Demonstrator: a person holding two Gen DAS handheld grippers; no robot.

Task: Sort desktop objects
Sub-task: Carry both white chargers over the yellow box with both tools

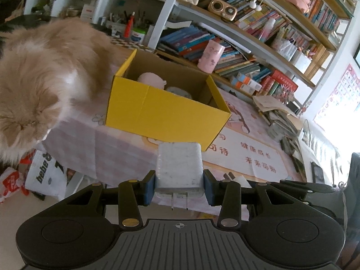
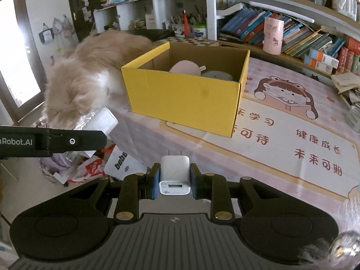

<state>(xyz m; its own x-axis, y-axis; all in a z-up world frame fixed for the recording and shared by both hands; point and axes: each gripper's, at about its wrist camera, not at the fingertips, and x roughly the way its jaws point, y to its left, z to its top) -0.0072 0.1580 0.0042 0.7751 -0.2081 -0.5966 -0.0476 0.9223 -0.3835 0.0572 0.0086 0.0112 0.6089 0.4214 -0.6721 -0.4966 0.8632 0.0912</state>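
Already, in the left wrist view, the left tool (image 1: 179,183) clamps a grey-white charger (image 1: 178,166), prongs pointing back, short of the yellow box (image 1: 162,110) holding a pink item (image 1: 150,79).

From the right wrist, the right tool (image 2: 175,180) grips a white plug adapter (image 2: 174,172) above the desk (image 2: 281,135). Both pieces remain unboxed.

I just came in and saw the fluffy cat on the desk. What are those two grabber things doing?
Someone is tidying the desk with a grabber in each hand. The left gripper is squeezing a white plug adapter with its prongs pointing back at the camera. The right gripper holds a smaller white charger with its prongs pointing forward. Both are held in front of the open yellow box, which already has a pink thing and a pale round thing inside. The cat sits beside the box.
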